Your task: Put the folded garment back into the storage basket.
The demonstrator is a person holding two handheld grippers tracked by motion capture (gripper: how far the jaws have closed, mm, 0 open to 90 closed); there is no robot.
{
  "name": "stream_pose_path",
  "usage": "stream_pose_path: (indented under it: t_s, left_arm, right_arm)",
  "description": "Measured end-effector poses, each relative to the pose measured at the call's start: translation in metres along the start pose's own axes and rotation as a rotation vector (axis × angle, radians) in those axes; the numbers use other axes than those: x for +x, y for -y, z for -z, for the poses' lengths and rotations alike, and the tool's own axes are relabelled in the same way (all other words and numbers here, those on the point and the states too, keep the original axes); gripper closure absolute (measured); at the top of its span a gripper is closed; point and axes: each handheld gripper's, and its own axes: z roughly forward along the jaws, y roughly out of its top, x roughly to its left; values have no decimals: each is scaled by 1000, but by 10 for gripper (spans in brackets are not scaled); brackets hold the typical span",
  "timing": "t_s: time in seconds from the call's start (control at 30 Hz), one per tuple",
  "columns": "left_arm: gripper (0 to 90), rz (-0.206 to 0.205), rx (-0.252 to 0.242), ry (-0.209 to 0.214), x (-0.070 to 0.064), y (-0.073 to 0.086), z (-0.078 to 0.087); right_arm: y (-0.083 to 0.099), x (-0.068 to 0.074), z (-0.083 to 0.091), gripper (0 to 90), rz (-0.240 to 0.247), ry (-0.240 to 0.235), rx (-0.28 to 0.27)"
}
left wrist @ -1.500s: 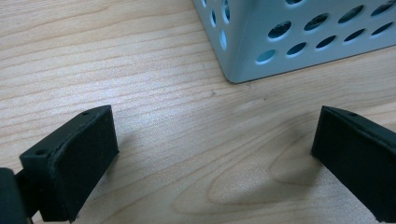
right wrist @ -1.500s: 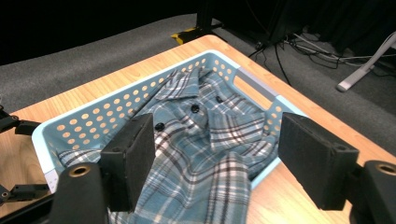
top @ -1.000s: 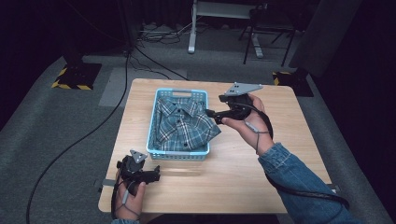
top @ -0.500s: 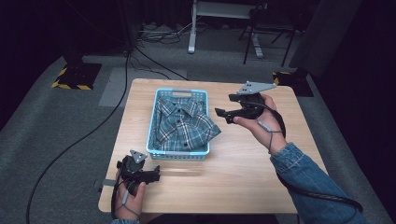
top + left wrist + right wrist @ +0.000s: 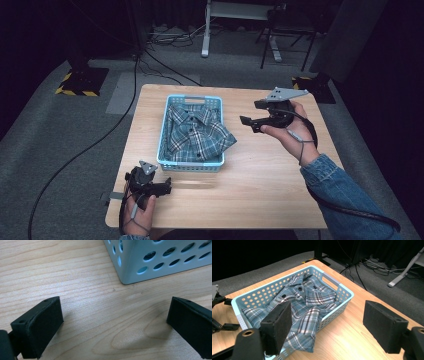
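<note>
A light blue perforated basket stands at the table's middle. In it lies a blue plaid shirt, and part of the cloth hangs over the basket's right rim. My right gripper hovers open just right of the basket, empty, its jaws pointing at the shirt. The right gripper view looks between my right gripper's spread jaws at the shirt and the basket. Near the front left corner my left gripper rests low and open. Its jaws stand wide apart over bare wood beside a basket corner.
The wooden table has bare room in front of and to the right of the basket. Grey carpet with black cables surrounds it. Hazard-striped stand bases and a white desk leg stand beyond the far edge.
My right gripper has drawn back a little to the right, away from the overhanging shirt. The left gripper, basket and shirt have stayed in place.
</note>
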Motion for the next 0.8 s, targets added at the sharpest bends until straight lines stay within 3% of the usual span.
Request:
stream_pose_path:
  t_s: [0.8]
  left_arm:
    - [1,-4,1,0,0,0,0]
  right_arm:
    - [18,-25,30,218,-13,14,-12]
